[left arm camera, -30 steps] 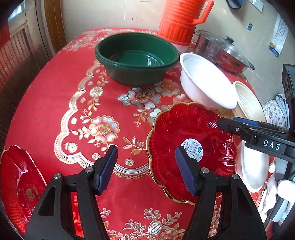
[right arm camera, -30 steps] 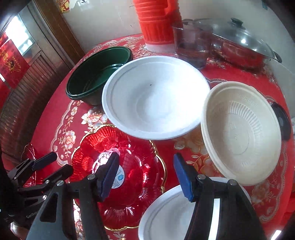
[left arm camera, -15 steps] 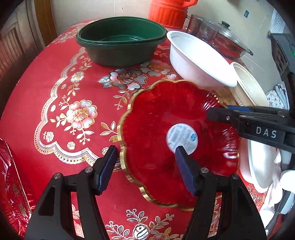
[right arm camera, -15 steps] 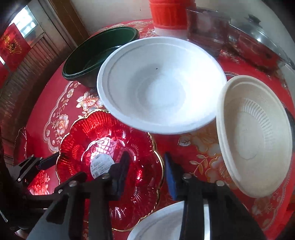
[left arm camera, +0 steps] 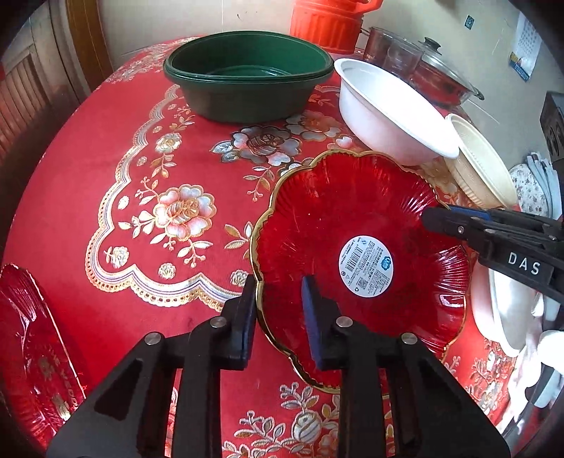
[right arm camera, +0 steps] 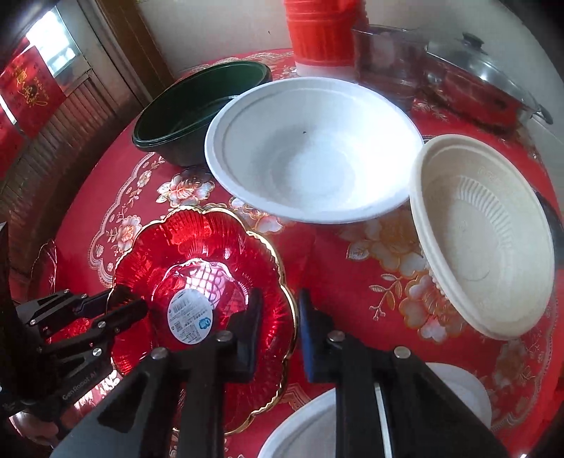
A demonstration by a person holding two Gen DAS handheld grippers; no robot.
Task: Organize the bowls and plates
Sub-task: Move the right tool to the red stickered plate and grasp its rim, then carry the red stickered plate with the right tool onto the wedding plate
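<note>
While both grippers are closing, the left gripper (left arm camera: 278, 306) and right gripper (right arm camera: 278, 317) are each pinching opposite rims of the red plate (left arm camera: 352, 218) above the bench (left arm camera: 105, 158).

We see desk (left arm camera: 88, 183) under red floral tablecloth (left arm camera: 183, 218). At far edge we note orange ribbed jug (left arm camera: 328, 21), clear glass pitcher (right arm camera: 384, 67) beside it, red pot with glass lid (right arm camera: 483, 88). Wooden door frame (left arm camera: 84, 38) behind, at left.

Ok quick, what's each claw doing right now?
Left claw: closing on the near rim of the red plate, one finger either side.
Right claw: closing on the same plate's opposite rim.
</note>
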